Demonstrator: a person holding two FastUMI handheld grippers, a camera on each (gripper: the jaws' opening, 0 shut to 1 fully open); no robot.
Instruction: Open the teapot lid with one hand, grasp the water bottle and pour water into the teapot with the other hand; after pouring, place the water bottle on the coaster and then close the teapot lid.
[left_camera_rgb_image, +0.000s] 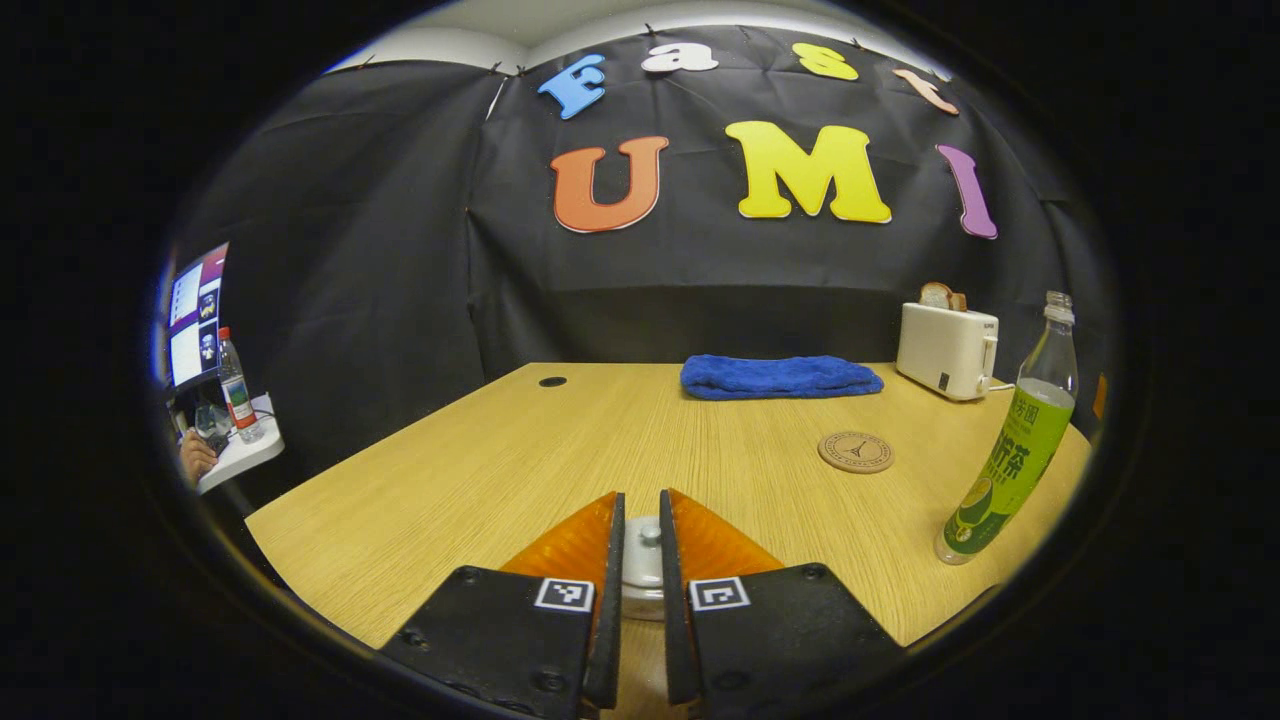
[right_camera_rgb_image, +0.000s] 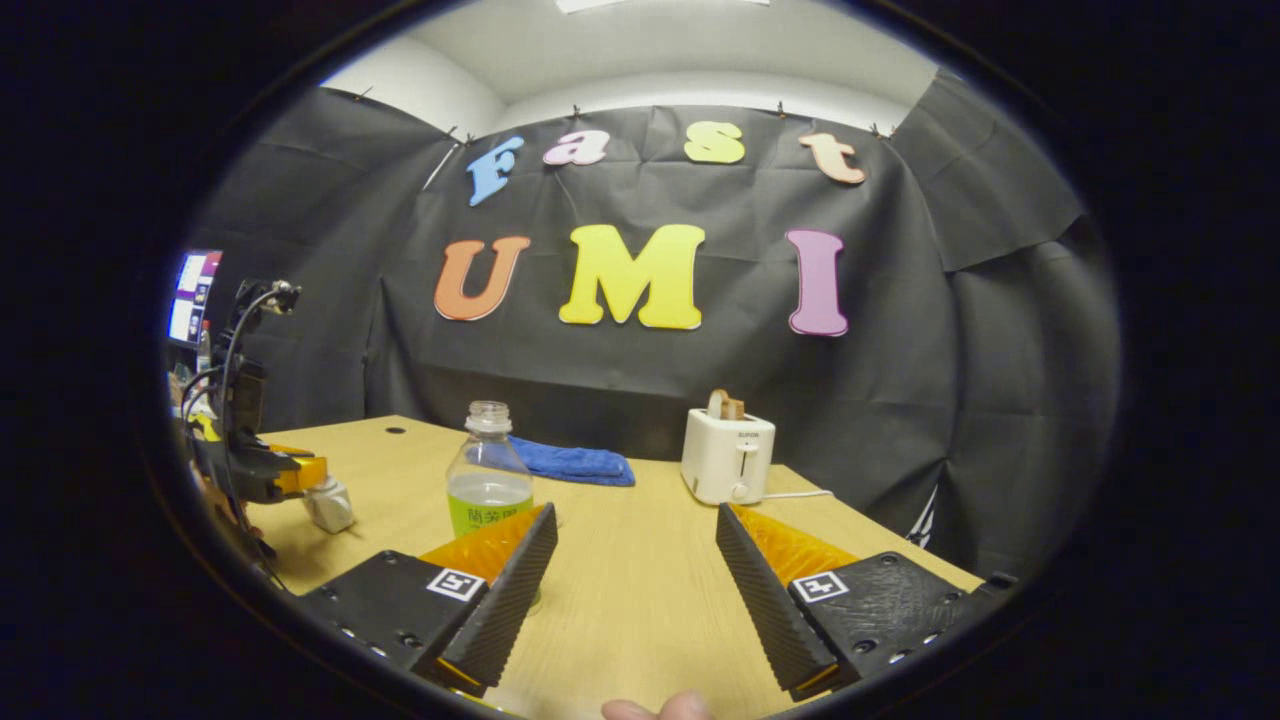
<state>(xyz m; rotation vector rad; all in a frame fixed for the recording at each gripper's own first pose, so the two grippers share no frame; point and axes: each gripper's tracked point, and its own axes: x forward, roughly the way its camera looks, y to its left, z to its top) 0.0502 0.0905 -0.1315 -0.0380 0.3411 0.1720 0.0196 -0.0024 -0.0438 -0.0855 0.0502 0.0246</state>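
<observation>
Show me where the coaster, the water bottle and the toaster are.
coaster (left_camera_rgb_image: 855, 451), left gripper view, its top face.
water bottle (left_camera_rgb_image: 1010, 470), left gripper view, its label.
toaster (right_camera_rgb_image: 727, 457), right gripper view, its front side.

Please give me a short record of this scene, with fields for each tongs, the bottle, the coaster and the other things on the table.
left tongs: closed on the teapot lid
right tongs: open, holding nothing
water bottle: upright on the table, uncapped, not gripped
coaster: bare, beside the bottle
other things: blue towel, toaster with bread

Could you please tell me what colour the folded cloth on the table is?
The folded cloth is blue, clearest in the left gripper view.
</observation>
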